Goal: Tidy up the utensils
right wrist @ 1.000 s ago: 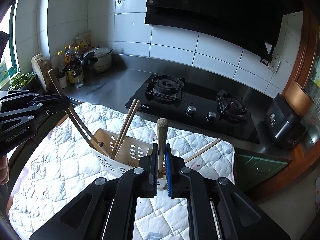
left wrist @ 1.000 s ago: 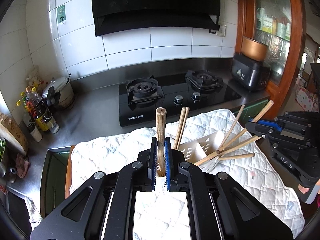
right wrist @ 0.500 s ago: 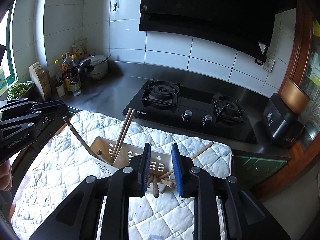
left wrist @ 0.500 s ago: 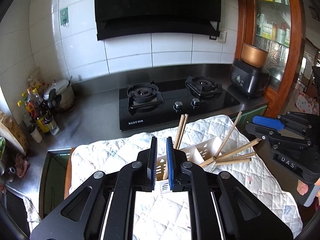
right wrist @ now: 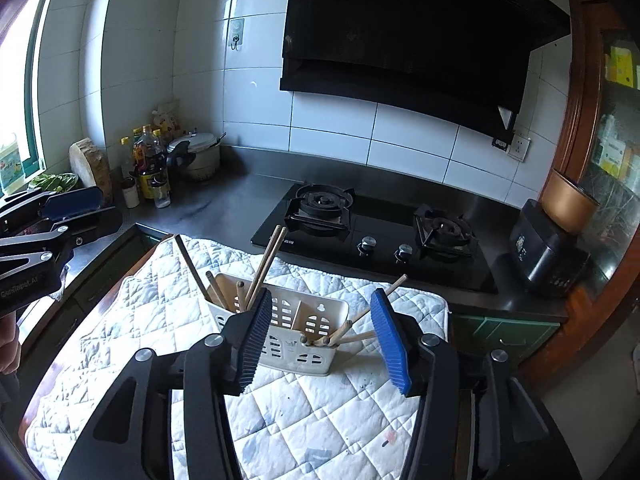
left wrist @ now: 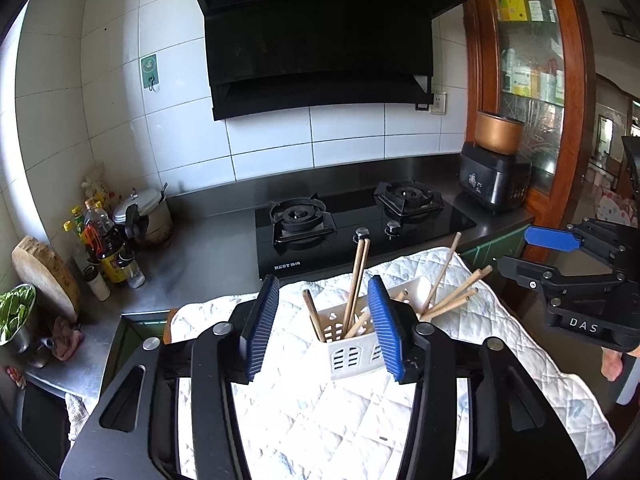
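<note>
The caddy (right wrist: 298,338) sits mid-frame on the quilt (right wrist: 152,320) over the counter (right wrist: 236,200), chopsticks (right wrist: 266,264) leaning out of its two bins. Both tools are empty with jaws opening: left tool (left wrist: 326,326), right tool (right wrist: 324,342). Risk: the light caddy could tip if a jaw clips a slanted stick, and the sharply tilted ones (left wrist: 452,294) in the right bin may slide out onto the quilt. Count: one caddy, two bins, two tools; roughly five sticks in each bin, exact number unclear where they overlap
</note>
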